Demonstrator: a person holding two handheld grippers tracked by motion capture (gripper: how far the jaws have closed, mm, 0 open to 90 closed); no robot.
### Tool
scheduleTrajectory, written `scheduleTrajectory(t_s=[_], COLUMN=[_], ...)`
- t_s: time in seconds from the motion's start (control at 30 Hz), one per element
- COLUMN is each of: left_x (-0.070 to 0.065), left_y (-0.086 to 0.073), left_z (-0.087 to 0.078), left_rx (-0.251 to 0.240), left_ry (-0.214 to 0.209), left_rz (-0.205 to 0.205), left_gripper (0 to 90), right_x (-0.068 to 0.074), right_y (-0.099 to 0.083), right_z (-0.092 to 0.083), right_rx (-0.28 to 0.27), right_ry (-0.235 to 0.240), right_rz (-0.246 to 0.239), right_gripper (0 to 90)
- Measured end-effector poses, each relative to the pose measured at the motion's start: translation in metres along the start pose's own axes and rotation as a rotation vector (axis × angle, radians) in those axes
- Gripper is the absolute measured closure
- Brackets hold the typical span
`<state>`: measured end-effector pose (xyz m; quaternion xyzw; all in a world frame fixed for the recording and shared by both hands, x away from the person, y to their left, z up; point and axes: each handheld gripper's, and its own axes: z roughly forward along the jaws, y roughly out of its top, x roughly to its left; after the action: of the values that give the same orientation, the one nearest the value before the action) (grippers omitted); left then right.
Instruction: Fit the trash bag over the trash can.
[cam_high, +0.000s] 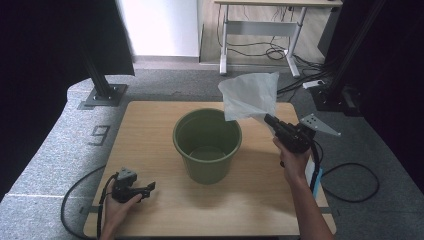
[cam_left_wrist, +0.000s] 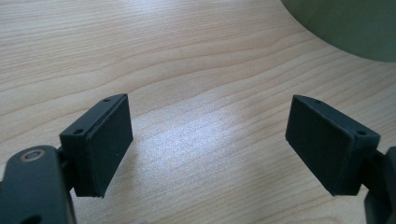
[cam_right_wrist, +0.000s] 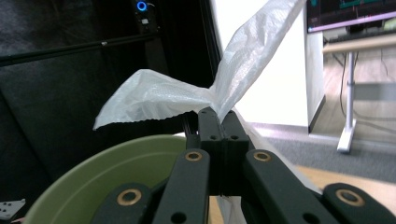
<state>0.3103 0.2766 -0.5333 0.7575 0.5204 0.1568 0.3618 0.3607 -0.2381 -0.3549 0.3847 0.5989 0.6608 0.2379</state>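
Near the table's (cam_high: 150, 125) front left corner the left gripper (cam_high: 146, 190) rests with jaws wide apart and empty, the green bucket (cam_high: 207, 145) stands mid-table, and the right gripper (cam_high: 268, 120) pinches a white bag (cam_high: 250, 95) above the bucket's right rim.

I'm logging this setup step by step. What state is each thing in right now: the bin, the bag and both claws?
Green bin: upright on the table, open-topped, no liner in it, inside looks empty.
White plastic bag: lifted in the air beside the bin's rim, crumpled, not spread open.
Right claw: shut on the bag, jaws pressed together.
Left claw: open, nothing between its jaws, low over the table near the bin.
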Motion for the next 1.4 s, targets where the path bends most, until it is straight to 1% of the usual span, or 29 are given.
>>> scheduleTrajectory(t_s=[0.07, 0.1, 0.2, 0.3, 0.43, 0.53, 0.73, 0.87, 0.93, 0.97, 1.0, 1.1, 1.23, 1.27, 1.3, 1.33, 1.37, 1.4], left_x=[0.001, 0.001, 0.001, 0.001, 0.001, 0.001, 0.000, 0.000, 0.000, 0.000, 0.000, 0.000, 0.000, 0.000, 0.000, 0.000, 0.000, 0.000], left_y=[0.000, -0.001, -0.001, -0.001, -0.001, -0.001, -0.001, -0.001, -0.001, -0.001, -0.001, -0.001, -0.001, -0.001, -0.001, -0.001, -0.001, -0.001], left_z=[0.000, 0.001, 0.001, 0.001, 0.000, 0.001, 0.001, 0.001, 0.001, 0.001, 0.002, 0.002, 0.002, 0.001, 0.001, 0.001, 0.001, 0.001], left_rx=[0.001, 0.002, 0.001, 0.002, 0.006, 0.008, 0.013, 0.012, 0.011, 0.011, 0.014, 0.016, 0.015, 0.012, 0.012, 0.012, 0.012, 0.012], left_ry=[-0.002, -0.001, 0.000, 0.000, -0.002, -0.002, -0.006, -0.005, -0.005, -0.005, -0.004, -0.004, -0.004, -0.004, -0.004, -0.004, -0.004, -0.004], left_rz=[-0.004, -0.004, -0.005, -0.005, -0.005, -0.004, 0.000, 0.003, 0.002, 0.002, 0.003, 0.004, 0.001, 0.000, 0.000, -0.001, -0.001, -0.001], left_gripper=[15.0, 15.0, 15.0, 15.0, 15.0, 15.0, 15.0, 15.0, 15.0, 15.0, 15.0, 15.0, 15.1, 15.1, 15.0, 15.0, 15.1, 15.0], right_x=[0.007, 0.015, 0.025, 0.035, 0.047, 0.054, 0.062, 0.067, 0.069, 0.069, 0.070, 0.071, 0.071, 0.071, 0.071, 0.072, 0.073, 0.074], right_y=[0.006, 0.010, 0.011, 0.004, -0.009, -0.018, -0.035, -0.043, -0.047, -0.047, -0.051, -0.055, -0.056, -0.056, -0.056, -0.056, -0.055, -0.055], right_z=[-0.001, -0.001, 0.000, 0.002, 0.007, 0.007, 0.007, 0.013, 0.016, 0.016, 0.018, 0.020, 0.020, 0.020, 0.020, 0.018, 0.017, 0.014], right_rx=[-0.003, -0.016, -0.001, 0.017, 0.050, 0.076, 0.131, 0.170, 0.185, 0.185, 0.201, 0.213, 0.221, 0.229, 0.229, 0.231, 0.228, 0.225], right_ry=[0.003, 0.012, 0.046, 0.085, 0.148, 0.176, 0.242, 0.248, 0.243, 0.243, 0.246, 0.242, 0.247, 0.248, 0.248, 0.244, 0.242, 0.228], right_rz=[-0.026, -0.048, -0.063, -0.068, -0.063, -0.070, -0.039, -0.076, -0.100, -0.100, -0.108, -0.119, -0.119, -0.127, -0.127, -0.136, -0.145, -0.156], right_gripper=[88.7, 88.7, 88.7, 88.7, 88.6, 88.6, 88.6, 88.6, 88.5, 88.5, 88.4, 87.5, 85.8, 81.5, 81.5, 72.6, 66.2, 59.3])
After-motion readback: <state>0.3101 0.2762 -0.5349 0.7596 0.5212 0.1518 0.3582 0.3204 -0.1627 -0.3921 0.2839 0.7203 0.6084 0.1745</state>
